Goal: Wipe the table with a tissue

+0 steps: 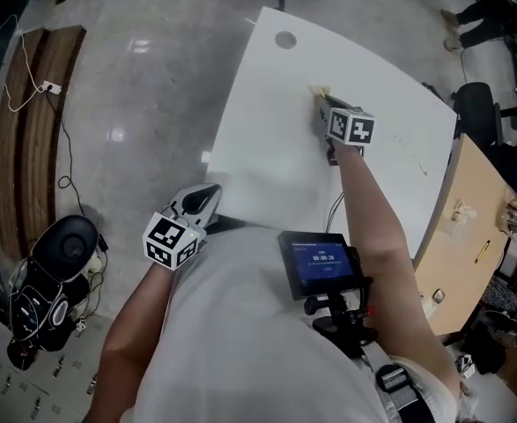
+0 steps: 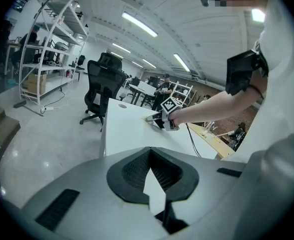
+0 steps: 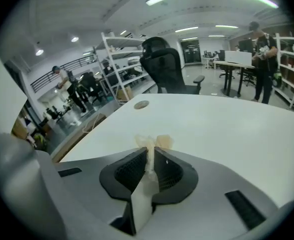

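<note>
A crumpled beige tissue (image 1: 319, 92) lies pressed on the white table (image 1: 267, 148), toward its far side. My right gripper (image 1: 322, 108) is shut on it at the end of an outstretched arm. In the right gripper view the tissue (image 3: 154, 143) sticks out past the closed jaws of the right gripper (image 3: 151, 153) and rests on the tabletop (image 3: 227, 134). My left gripper (image 1: 202, 203) hangs at the table's near left edge with nothing in it, its jaws together. From the left gripper view the left gripper (image 2: 150, 155) looks across the table at the right gripper (image 2: 156, 119).
A round cable hole (image 1: 285, 39) sits near the table's far corner. A wooden table (image 1: 469, 227) with small items adjoins on the right. A black office chair (image 2: 100, 86) stands beyond the far end. Camera gear (image 1: 51, 271) lies on the floor at left.
</note>
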Available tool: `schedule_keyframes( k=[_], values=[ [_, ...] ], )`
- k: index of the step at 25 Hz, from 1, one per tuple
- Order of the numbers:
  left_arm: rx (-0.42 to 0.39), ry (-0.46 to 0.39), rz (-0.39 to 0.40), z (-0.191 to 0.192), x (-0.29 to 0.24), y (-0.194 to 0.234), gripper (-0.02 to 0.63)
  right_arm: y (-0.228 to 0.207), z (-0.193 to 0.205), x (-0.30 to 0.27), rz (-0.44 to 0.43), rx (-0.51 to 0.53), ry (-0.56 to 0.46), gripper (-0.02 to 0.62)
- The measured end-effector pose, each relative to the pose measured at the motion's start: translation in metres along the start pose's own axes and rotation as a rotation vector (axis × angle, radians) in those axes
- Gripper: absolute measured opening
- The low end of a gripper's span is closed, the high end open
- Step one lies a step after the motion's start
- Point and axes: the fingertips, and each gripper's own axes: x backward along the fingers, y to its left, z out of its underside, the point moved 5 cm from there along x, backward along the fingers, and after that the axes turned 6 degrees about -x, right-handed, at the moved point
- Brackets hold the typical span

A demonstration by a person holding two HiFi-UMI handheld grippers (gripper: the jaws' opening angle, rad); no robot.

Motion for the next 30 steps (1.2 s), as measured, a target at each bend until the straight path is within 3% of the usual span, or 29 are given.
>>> schedule_keyframes(
  k=[8, 12, 14, 19, 30],
  values=[
    [-0.016, -0.018, 0.020, -0.007, 0.001, -0.006, 0.005, 0.106, 0.048, -0.001, -0.259, 0.140, 0.174, 0.051],
    [-0.032, -0.023, 0.042, -0.009, 0.005, -0.003, 0.006, 0.136, 0.074, 0.010, -0.360, 0.233, 0.266, 0.052],
    [-0.041, -0.034, 0.042, -0.011, 0.006, 0.001, 0.006, 0.141, 0.077, 0.017, -0.389, 0.260, 0.263, 0.052],
    [-0.070, -0.040, 0.097, -0.020, -0.009, -0.009, 0.006, 0.110, 0.067, 0.068, -0.354, 0.167, 0.152, 0.052],
    [-0.196, -0.015, 0.281, -0.044, -0.065, -0.043, 0.006, 0.022, 0.087, 0.163, -0.152, 0.024, -0.039, 0.052]
  ],
)
